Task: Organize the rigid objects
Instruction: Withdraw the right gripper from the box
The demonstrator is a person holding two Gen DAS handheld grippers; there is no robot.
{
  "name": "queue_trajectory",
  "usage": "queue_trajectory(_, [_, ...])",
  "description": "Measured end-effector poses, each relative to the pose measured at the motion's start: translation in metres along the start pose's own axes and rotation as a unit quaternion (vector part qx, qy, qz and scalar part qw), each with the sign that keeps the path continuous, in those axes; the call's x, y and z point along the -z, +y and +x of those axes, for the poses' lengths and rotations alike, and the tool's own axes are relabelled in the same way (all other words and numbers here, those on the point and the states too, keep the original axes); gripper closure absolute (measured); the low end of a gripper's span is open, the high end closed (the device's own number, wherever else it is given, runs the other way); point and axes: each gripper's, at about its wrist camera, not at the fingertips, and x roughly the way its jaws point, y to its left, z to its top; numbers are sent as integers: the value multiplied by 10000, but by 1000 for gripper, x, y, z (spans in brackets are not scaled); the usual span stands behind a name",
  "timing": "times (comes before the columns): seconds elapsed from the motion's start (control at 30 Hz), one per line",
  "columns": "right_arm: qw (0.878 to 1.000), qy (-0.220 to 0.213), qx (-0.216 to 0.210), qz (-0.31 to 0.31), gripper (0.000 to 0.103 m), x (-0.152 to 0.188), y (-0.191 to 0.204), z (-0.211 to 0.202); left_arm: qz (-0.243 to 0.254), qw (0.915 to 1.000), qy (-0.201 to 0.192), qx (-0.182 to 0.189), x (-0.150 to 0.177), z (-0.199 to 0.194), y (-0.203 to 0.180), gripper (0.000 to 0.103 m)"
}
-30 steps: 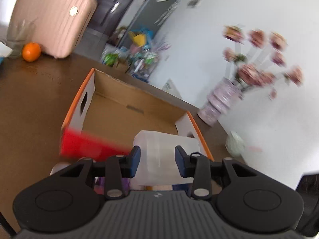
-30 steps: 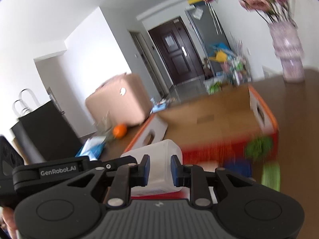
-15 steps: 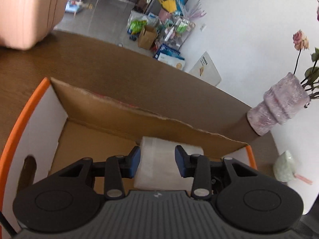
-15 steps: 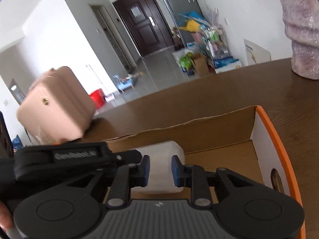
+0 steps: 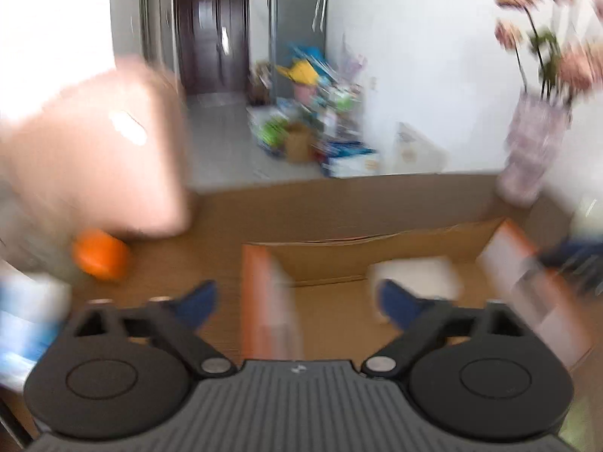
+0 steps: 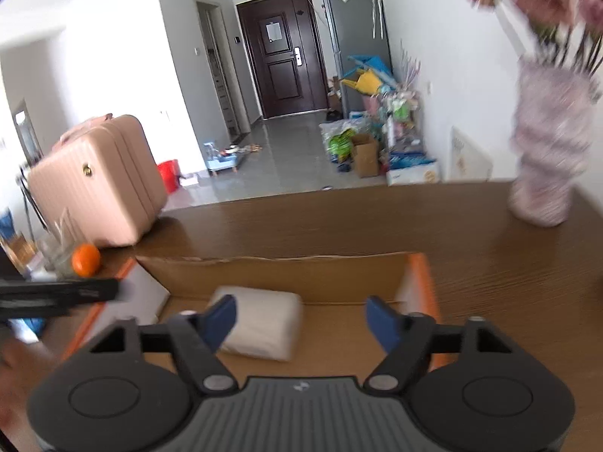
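Note:
A white plastic container [image 6: 264, 326] lies on its side on the floor of an open cardboard box with orange edges [image 6: 271, 275]. It also shows, blurred, in the left wrist view [image 5: 414, 275], inside the same box [image 5: 361, 260]. My right gripper [image 6: 301, 318] is open and empty just above the box, its left fingertip [image 6: 220, 318] in front of the container. My left gripper [image 5: 297, 303] is open and empty over the box's left wall. The left gripper's body shows at the left of the right wrist view [image 6: 60, 293].
The box stands on a brown wooden table [image 6: 490, 263]. A pink suitcase [image 6: 98, 184] and an orange [image 6: 86, 260] sit at the table's far left. A purple vase with flowers [image 6: 546, 165] stands at the far right. Blue and white packaging [image 5: 26, 312] lies at the left.
Both grippers have opened and let go of the white container, which now lies in the box. Both have pulled back and up; the left view has swung left.

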Motion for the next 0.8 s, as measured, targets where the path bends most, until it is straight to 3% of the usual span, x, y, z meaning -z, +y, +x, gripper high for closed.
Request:
queue_trajectory(0.1, [9980, -145, 521, -313, 6, 9, -8, -48, 396, 9977, -351, -424, 20, -46, 13, 0])
queue_trajectory(0.17, [9965, -309, 694, -356, 3, 18, -7, -78, 314, 9984, -298, -377, 26, -68, 17, 0])
queue_trajectory(0.47, [9957, -720, 285, -503, 0, 61, 36, -185, -31, 9977, -658, -159, 64, -187, 30, 0])
queue_trajectory(0.57, [9938, -871, 166, -678, 0, 85, 50, -214, -19, 9970, -769, -114, 92, -214, 37, 0])
queue_trajectory(0.67, [9909, -1095, 49, -785, 0, 116, 59, -233, -159, 9950, -939, -305, 132, -227, 32, 0])
queue_trajectory(0.8, [9908, -1175, 191, -648, 0, 163, 65, -257, -501, 9952, -814, -223, 185, -241, 29, 0])
